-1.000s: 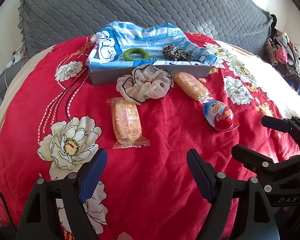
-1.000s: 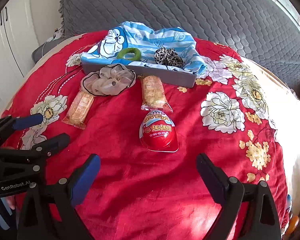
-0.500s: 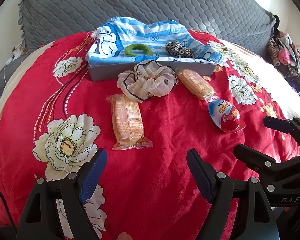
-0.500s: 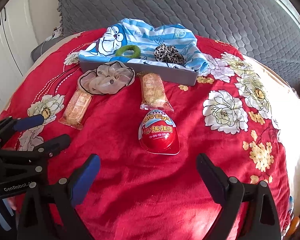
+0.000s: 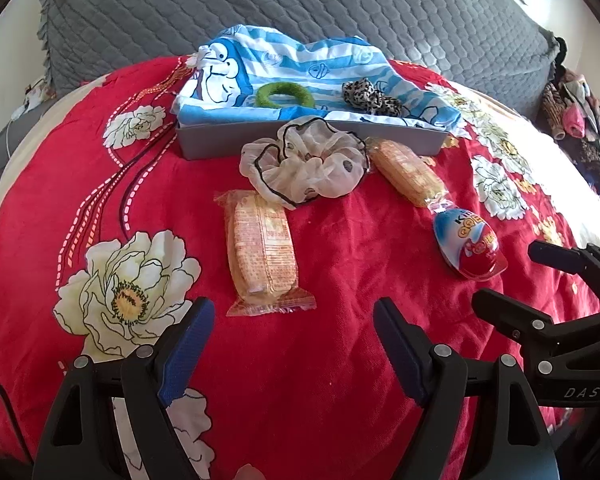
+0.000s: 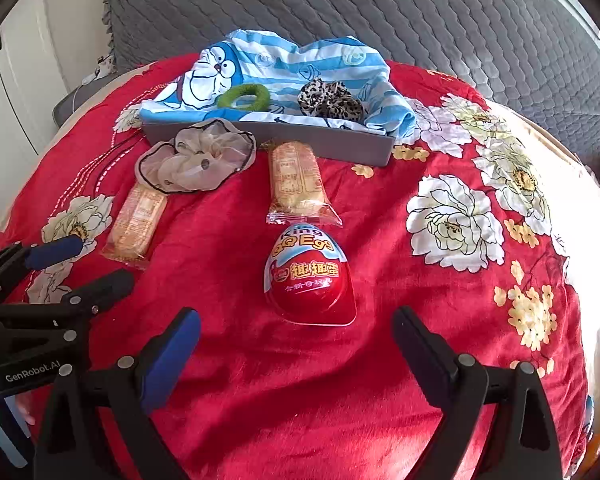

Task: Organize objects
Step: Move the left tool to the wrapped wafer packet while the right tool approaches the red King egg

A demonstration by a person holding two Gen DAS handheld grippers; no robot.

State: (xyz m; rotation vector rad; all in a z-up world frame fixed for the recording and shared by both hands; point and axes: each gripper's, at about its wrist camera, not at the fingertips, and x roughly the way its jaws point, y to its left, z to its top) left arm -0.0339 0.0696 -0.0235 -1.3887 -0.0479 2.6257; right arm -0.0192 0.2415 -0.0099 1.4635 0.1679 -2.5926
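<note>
A grey box (image 5: 204,144) lined with blue striped cartoon cloth (image 5: 300,60) holds a green hair ring (image 5: 284,96) and a leopard scrunchie (image 5: 370,98). In front of it lie a cream sheer scrunchie (image 5: 304,168), two biscuit packets (image 5: 262,256) (image 5: 410,172) and a red toy egg (image 5: 470,244). My left gripper (image 5: 293,312) is open, just short of the nearer packet. My right gripper (image 6: 298,316) is open with its tips either side of the egg's (image 6: 310,280) near end, not touching it.
Everything rests on a red floral blanket (image 5: 340,360) over a bed. A grey quilted cushion (image 5: 300,0) stands behind the box. Clothes are piled at the far right (image 5: 580,120), and a white cabinet (image 6: 4,100) stands at the left.
Both grippers have edged forward and slightly down toward the packet and the egg, which now sit closer to the fingertips. Jaw widths are unchanged and no object has moved.
</note>
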